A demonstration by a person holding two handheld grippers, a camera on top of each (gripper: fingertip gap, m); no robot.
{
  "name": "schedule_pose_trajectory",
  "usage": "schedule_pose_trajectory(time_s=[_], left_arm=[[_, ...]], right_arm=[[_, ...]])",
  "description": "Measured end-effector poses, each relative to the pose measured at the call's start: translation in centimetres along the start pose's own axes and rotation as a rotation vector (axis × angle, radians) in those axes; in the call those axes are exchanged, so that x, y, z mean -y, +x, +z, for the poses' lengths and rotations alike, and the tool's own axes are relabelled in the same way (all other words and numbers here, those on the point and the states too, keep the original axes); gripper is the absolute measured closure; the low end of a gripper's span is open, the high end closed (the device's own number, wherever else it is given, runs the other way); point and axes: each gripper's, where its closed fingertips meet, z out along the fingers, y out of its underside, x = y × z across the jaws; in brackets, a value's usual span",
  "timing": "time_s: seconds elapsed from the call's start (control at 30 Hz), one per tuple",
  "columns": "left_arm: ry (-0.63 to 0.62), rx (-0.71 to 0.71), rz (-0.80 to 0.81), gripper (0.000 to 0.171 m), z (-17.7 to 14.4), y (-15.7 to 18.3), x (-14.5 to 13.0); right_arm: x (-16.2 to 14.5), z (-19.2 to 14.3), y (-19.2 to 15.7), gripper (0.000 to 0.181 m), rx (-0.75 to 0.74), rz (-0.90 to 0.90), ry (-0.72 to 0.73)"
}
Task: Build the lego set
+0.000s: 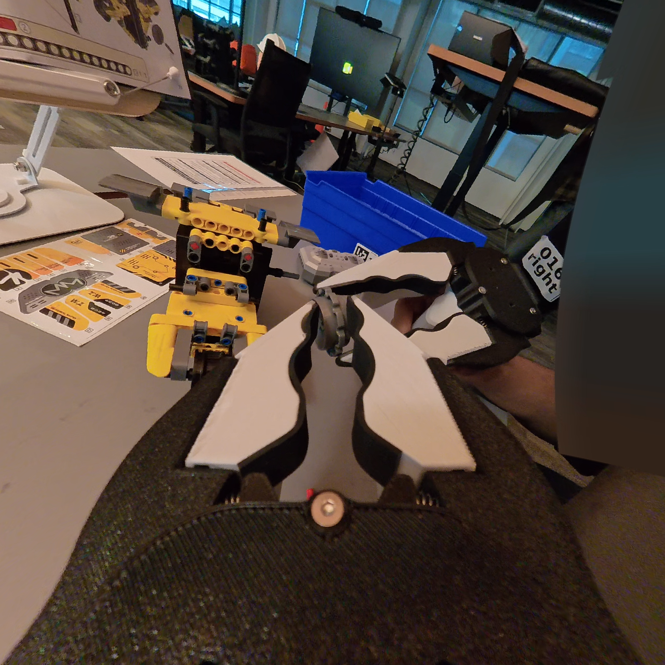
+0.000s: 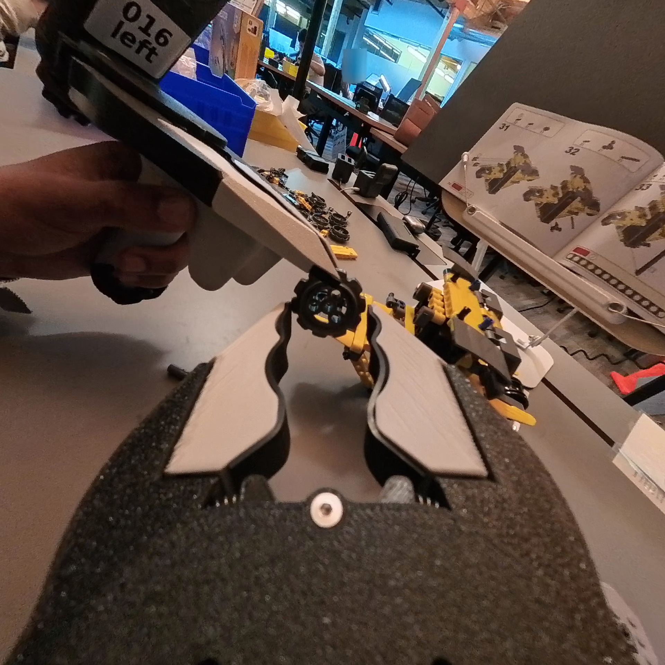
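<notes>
A dark toothed wheel (image 1: 331,324) hangs in the air between both grippers. My left gripper (image 1: 333,304) is shut on it, pinching its two faces near the rim. In the right wrist view the wheel (image 2: 306,316) sits between the tips of my right gripper (image 2: 328,313), which closes on its rim from both sides. The left gripper's finger (image 2: 273,223) reaches down onto the wheel's top. The right gripper's upper finger (image 1: 381,268) touches the wheel from the right. A yellow and black brick model (image 1: 212,280) stands on the grey table just behind; it also shows in the right wrist view (image 2: 464,324).
A blue bin (image 1: 378,216) stands behind right, with a grey brick part (image 1: 324,262) in front of it. A sticker sheet (image 1: 72,280) and a printed page (image 1: 205,172) lie left. An instruction booklet (image 2: 575,187) rests on a stand. Loose black wheels (image 2: 329,223) lie farther back. Only a small space, under 4 cm, lies between the two pairs of fingers.
</notes>
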Motion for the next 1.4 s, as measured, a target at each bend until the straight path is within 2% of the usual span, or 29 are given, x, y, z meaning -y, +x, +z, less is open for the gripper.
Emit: schedule_pose_trajectory(time_s=[0.33,0.57,0.7,0.8,0.83,0.93,1.07,1.13,1.23,1.3,1.4], left_arm=[[0.000,-0.024,-0.016,0.159,0.1,0.3,0.0],[0.051,0.021,-0.004,0.114,-0.7,-1.1,2.6],[-0.064,0.120,0.085,0.094,0.2,-3.6,2.7],[-0.245,0.177,0.110,0.085,1.7,-5.8,1.2],[-0.283,0.196,0.119,0.083,2.2,-6.5,1.0],[-0.362,0.233,0.146,0.071,3.5,-8.3,0.6],[-0.413,0.221,0.161,0.063,4.7,-8.7,0.4],[-0.434,0.211,0.172,0.064,5.1,-8.6,0.2],[-0.473,0.190,0.167,0.069,5.3,-8.6,-0.3],[-0.475,0.177,0.157,0.072,5.5,-8.7,-0.4],[-0.481,0.156,0.150,0.074,5.7,-8.7,-0.7]], right_arm=[[-0.1,-0.2,0.1,0.141,0.016,0.021,-0.009],[0.8,-1.5,2.5,0.141,-0.025,0.139,0.053],[1.9,-4.1,6.8,0.141,-0.174,0.247,0.169],[-1.1,-6.4,12.2,0.141,-0.416,0.424,0.125],[-2.4,-6.8,13.2,0.141,-0.445,0.502,0.107],[-3.8,-7.3,13.7,0.141,-0.380,0.739,0.168],[-5.2,-6.0,10.8,0.141,-0.258,0.869,0.121],[-6.2,-5.0,8.8,0.141,-0.199,0.814,0.004],[-8.1,-4.9,8.5,0.141,-0.316,0.459,-0.246],[-7.7,-4.5,8.3,0.141,-0.350,0.292,-0.285],[-7.6,-3.1,6.8,0.141,-0.267,0.260,-0.278]])
